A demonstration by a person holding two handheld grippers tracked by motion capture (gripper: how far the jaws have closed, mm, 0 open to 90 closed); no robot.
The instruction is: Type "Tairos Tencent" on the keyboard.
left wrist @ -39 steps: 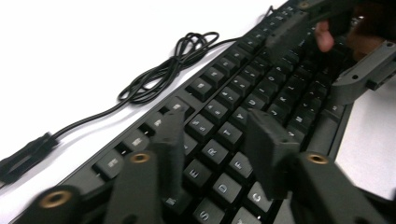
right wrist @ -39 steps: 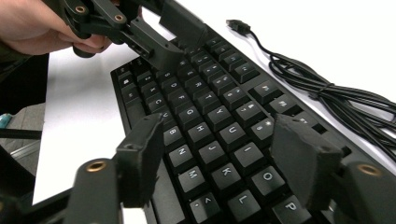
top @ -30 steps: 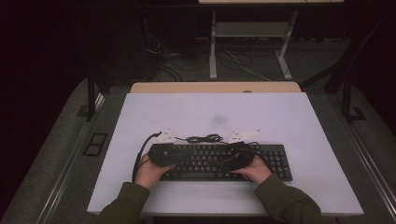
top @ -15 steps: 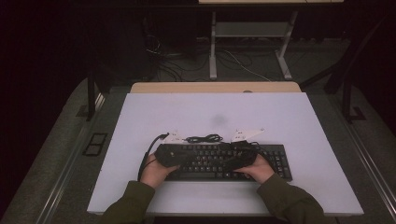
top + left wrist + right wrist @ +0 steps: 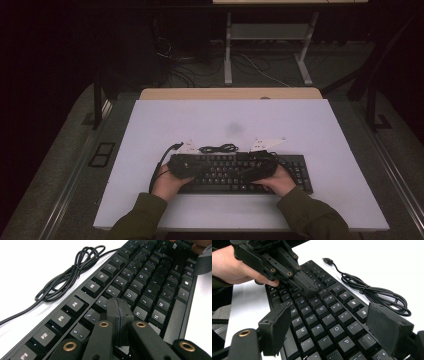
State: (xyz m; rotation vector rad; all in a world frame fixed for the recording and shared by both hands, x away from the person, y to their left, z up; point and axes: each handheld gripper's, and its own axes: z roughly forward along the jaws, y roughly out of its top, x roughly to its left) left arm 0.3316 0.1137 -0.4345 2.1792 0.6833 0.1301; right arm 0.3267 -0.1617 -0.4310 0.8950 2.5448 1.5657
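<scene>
A black keyboard point(image 5: 227, 176) lies on the white table near its front edge, with its coiled black cable point(image 5: 218, 148) just behind it. My left gripper point(image 5: 117, 311) is shut with nothing between its pads, and its tip is down among the upper letter and number keys. The right gripper view shows that left gripper point(image 5: 308, 288) coming from the top left, with a hand behind it. My right gripper point(image 5: 330, 315) hovers over the keyboard's right half. It is open, its jaws wide apart with keys point(image 5: 329, 325) beneath them. From above, both hands point(image 5: 170, 184) rest at the keyboard's front.
The cable's USB plug point(image 5: 327, 260) lies loose on the table beyond the keyboard. The white tabletop point(image 5: 240, 120) stretches bare behind the keyboard, edged by a wooden strip point(image 5: 230, 93). Table legs and floor cables point(image 5: 260, 65) stand farther back.
My left hand and its gripper have slid a little to the right along the keyboard. The right hand has kept still.
</scene>
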